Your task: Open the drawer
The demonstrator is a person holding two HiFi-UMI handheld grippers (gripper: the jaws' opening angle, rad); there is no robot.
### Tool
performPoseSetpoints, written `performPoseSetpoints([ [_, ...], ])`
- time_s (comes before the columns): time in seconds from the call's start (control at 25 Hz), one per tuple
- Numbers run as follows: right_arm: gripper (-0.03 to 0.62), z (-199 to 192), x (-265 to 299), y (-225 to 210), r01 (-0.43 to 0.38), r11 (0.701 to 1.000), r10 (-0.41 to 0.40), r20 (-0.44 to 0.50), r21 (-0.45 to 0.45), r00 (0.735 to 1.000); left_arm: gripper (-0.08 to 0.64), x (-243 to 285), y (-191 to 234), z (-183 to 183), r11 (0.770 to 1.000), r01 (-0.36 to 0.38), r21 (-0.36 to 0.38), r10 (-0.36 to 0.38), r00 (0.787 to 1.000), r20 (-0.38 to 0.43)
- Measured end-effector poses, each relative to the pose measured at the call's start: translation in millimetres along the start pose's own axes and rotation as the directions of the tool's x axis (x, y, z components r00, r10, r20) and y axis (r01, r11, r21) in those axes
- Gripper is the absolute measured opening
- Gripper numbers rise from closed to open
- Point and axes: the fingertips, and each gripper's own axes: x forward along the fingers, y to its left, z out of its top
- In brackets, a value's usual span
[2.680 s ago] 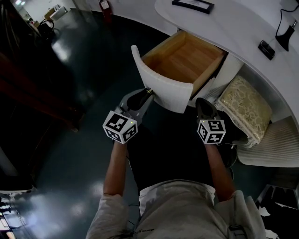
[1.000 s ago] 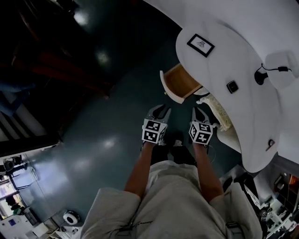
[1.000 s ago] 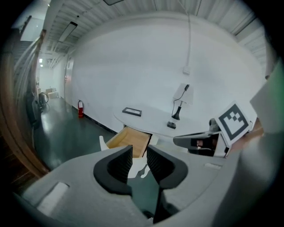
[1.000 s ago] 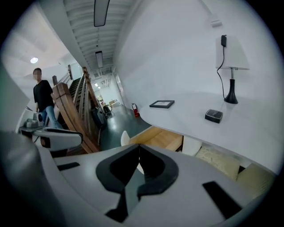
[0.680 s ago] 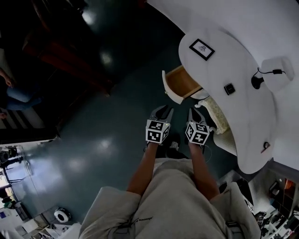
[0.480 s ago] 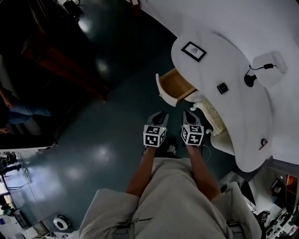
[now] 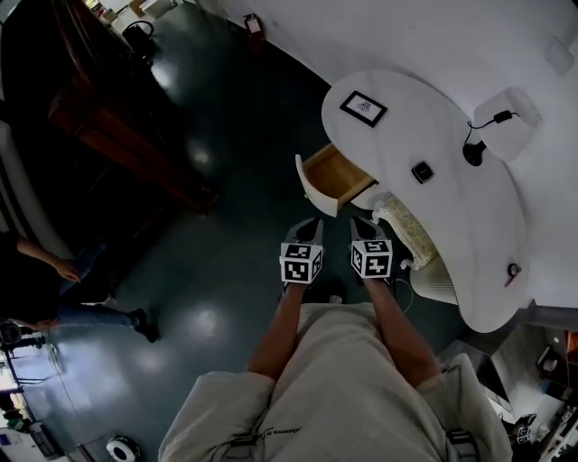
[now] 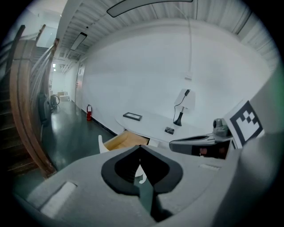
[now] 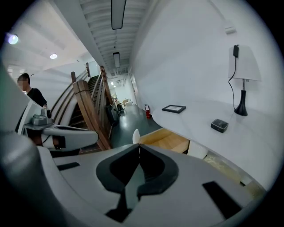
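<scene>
At six o'clock of the open drawer [image 7: 332, 177], now farther from it than before, the left tool [image 7: 308, 226] has just closed on nothing and the right tool [image 7: 364, 224] sits closed, empty.

A dark, glossy teal floor [image 7: 208, 271] fills most of the room and mirrors pale patches of ceiling light. A white wall [image 7: 415, 36] runs along the far side, with a red fire extinguisher [image 7: 254, 22] at its foot. Against the wall stands a white desk [image 7: 397, 144] with a rounded top, bearing a black picture frame [image 7: 363, 107] and a small black stand [image 7: 470, 154] with a cord. A pale cushioned stool [image 7: 406, 236] sits at the desk's edge. Opposite rises a dark wooden staircase [image 7: 117, 135] with curved rails. Long light strips [image 9: 117, 13] run along the slatted ceiling.
</scene>
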Motion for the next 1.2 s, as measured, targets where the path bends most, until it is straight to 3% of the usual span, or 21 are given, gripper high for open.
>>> performPoseSetpoints([
  [1.2,0.015,-2,1,8,-0.009,0.999,0.009,0.0,-0.036,1.0,0.011,-11,12,1,0.999,-0.035,-0.023,0.035,0.999,0.024],
])
